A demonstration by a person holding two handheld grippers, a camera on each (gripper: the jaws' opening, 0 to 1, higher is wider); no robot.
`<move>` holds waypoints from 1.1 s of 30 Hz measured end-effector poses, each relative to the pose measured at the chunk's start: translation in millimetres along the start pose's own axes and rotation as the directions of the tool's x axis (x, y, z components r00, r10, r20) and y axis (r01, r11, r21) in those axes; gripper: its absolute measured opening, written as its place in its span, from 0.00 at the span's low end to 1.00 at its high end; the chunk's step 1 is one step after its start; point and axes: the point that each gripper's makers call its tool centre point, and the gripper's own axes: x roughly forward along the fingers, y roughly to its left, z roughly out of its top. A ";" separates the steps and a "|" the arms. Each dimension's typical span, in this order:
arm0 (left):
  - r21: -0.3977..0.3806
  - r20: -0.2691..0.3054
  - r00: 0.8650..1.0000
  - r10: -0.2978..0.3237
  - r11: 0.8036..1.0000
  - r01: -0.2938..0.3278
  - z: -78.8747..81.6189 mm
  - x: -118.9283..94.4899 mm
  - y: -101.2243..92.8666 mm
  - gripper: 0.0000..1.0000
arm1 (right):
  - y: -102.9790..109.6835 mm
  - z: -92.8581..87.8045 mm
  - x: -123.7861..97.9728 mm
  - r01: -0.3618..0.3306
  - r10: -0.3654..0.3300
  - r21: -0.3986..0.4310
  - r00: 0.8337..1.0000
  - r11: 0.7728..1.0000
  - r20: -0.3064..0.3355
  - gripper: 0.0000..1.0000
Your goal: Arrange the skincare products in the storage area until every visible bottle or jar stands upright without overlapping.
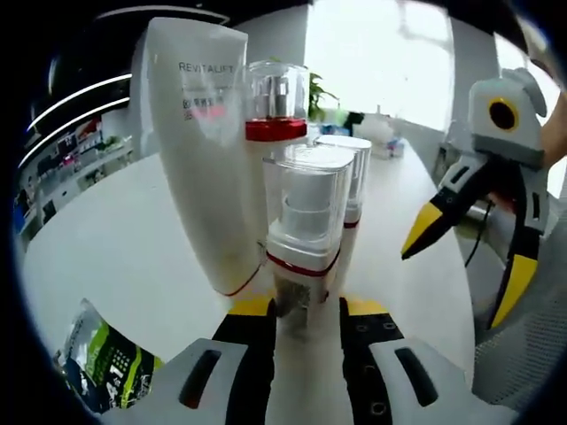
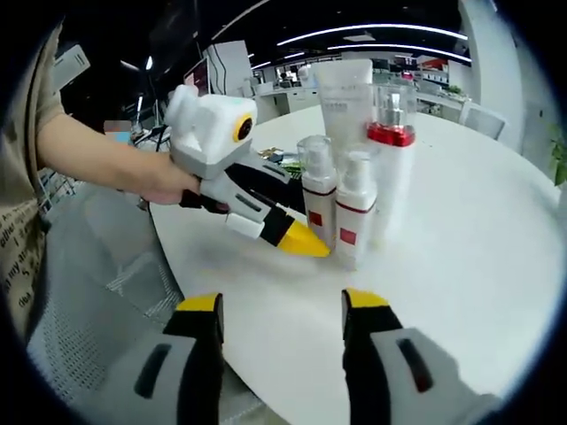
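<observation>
My left gripper (image 1: 307,307) has its yellow-tipped jaws closed on the base of a small pump bottle (image 1: 301,221) with a clear cap and red band, which stands upright on the table. A second pump bottle (image 1: 354,177) stands right behind it. A tall white tube (image 1: 199,150) and a clear-capped bottle with a red collar (image 1: 276,102) stand upright to the left. In the right gripper view the left gripper (image 2: 306,232) reaches in from the left to the held bottle (image 2: 317,190). My right gripper (image 2: 282,305) is open and holds nothing, a short way from the group.
The products stand on a round white table (image 2: 461,266). A green and black packet (image 1: 97,363) lies near its edge. A grey mesh chair (image 2: 97,292) sits beside the table. A person's arm (image 2: 97,159) holds the left gripper. Small items (image 1: 381,133) sit far across the table.
</observation>
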 end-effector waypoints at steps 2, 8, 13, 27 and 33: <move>0.001 0.001 1.000 -0.007 1.000 0.007 0.1 0.4 -0.5 0.26 | -2.3 1.9 3.3 0.004 -0.004 -0.001 1.000 1.000 0.004 0.55; 0.002 0.002 1.000 -0.023 1.000 0.023 0.4 1.3 -0.4 0.26 | -20.0 14.7 18.8 0.023 -0.023 -0.032 1.000 0.999 0.013 0.58; 0.004 0.004 0.999 -0.034 0.999 0.034 1.1 1.1 0.0 0.25 | -19.4 23.5 25.6 0.019 -0.018 -0.037 0.999 0.999 0.028 0.58; 0.002 -0.002 0.999 -0.050 0.999 0.050 -0.1 1.8 0.6 0.26 | -12.1 18.3 28.8 0.017 -0.017 -0.009 1.000 1.000 0.014 0.60; -0.020 -0.013 0.999 -0.048 0.999 0.048 -2.0 -2.3 2.4 0.31 | -16.6 20.5 26.0 0.041 -0.041 0.011 0.999 0.999 0.024 0.63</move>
